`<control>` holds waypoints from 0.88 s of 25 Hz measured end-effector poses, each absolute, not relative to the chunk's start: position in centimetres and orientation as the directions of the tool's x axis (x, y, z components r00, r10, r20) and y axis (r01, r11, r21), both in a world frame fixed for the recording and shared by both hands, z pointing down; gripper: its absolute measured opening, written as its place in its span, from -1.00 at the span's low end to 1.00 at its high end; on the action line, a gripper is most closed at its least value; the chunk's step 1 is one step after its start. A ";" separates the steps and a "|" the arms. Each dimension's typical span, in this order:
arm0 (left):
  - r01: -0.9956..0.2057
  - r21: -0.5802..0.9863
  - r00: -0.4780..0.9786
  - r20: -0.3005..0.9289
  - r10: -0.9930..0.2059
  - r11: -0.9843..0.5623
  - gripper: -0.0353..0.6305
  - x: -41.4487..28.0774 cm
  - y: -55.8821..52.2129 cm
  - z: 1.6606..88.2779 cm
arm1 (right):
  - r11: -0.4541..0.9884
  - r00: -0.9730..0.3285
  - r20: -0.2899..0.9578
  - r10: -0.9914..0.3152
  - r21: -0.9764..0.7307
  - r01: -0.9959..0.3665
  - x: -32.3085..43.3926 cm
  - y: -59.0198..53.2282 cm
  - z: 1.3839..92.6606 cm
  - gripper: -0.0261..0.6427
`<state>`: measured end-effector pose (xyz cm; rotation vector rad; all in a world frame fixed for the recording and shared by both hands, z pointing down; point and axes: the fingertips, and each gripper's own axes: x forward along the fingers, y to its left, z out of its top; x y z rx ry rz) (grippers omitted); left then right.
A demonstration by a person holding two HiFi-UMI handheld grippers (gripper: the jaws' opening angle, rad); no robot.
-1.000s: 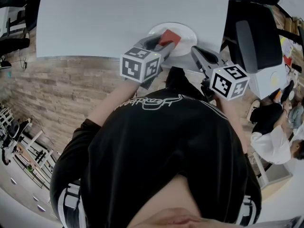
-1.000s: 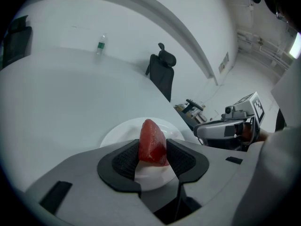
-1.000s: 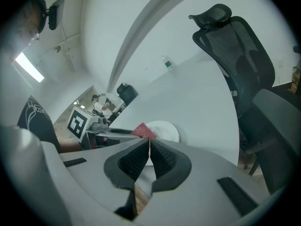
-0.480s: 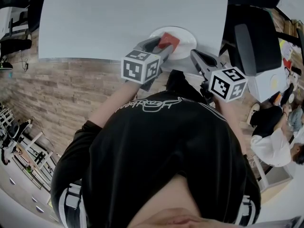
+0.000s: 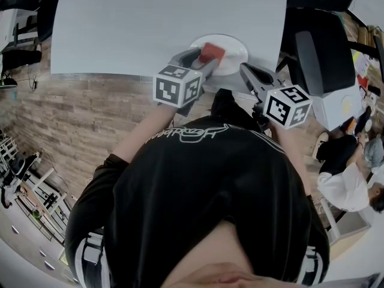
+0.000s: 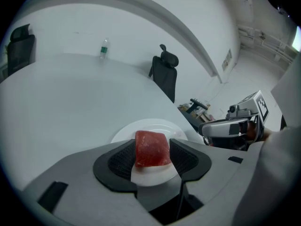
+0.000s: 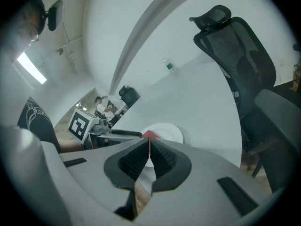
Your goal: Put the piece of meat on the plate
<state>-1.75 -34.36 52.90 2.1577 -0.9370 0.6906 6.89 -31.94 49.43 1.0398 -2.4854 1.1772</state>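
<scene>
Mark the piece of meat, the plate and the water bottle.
piece of meat (image 6: 152,148), left gripper view, centre of red face
plate (image 6: 123,133), left gripper view, bare left part
water bottle (image 6: 104,48), left gripper view, its body

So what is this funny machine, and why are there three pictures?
It's no machine: a person holds a grabbing tool, a claw, in each hand. One picture comes from a camera on the person's head, looking down at their black shirt, both claws and a white table. The other two come from little cameras riding on the claws, looking along their jaws. On the table stands a white plate. The left claw has a red piece of meat between its jaws, over the plate. Those jaws have just been opening, so it seems to be letting the meat go. The right claw is shut and holds nothing. The black-and-white patterned cubes are parts of the claws.
</scene>
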 end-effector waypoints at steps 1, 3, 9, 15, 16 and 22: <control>-0.774 0.370 0.602 0.680 -0.418 -0.514 -0.24 -1.7 -34.4 52.7 | 0.435 -0.733 0.446 -0.514 -0.601 -0.670 6.9 -31.9 49.3 -0.88; -0.772 0.378 0.609 0.672 -0.422 -0.512 -0.24 -1.7 -34.3 52.3 | 0.438 -0.733 0.442 -0.517 -0.600 -0.670 6.8 -31.9 49.1 -0.88; -0.753 0.389 0.635 0.640 -0.431 -0.531 -0.24 -2.1 -33.0 50.1 | 0.482 -0.740 0.412 -0.532 -0.571 -0.665 5.7 -30.9 47.7 -0.88; -0.721 0.396 0.676 0.583 -0.452 -0.568 -0.47 -3.0 -30.3 46.3 | 0.517 -0.727 0.415 -0.548 -0.515 -0.684 4.2 -28.6 45.7 -0.88; -0.717 0.393 0.681 0.572 -0.457 -0.576 -0.58 -3.2 -29.7 45.5 | 0.521 -0.725 0.412 -0.553 -0.508 -0.686 4.0 -28.1 45.3 -0.88; -0.686 0.373 0.717 0.492 -0.493 -0.625 -0.84 -4.6 -25.8 41.1 | 0.555 -0.717 0.377 -0.587 -0.457 -0.695 2.2 -24.4 42.2 -0.88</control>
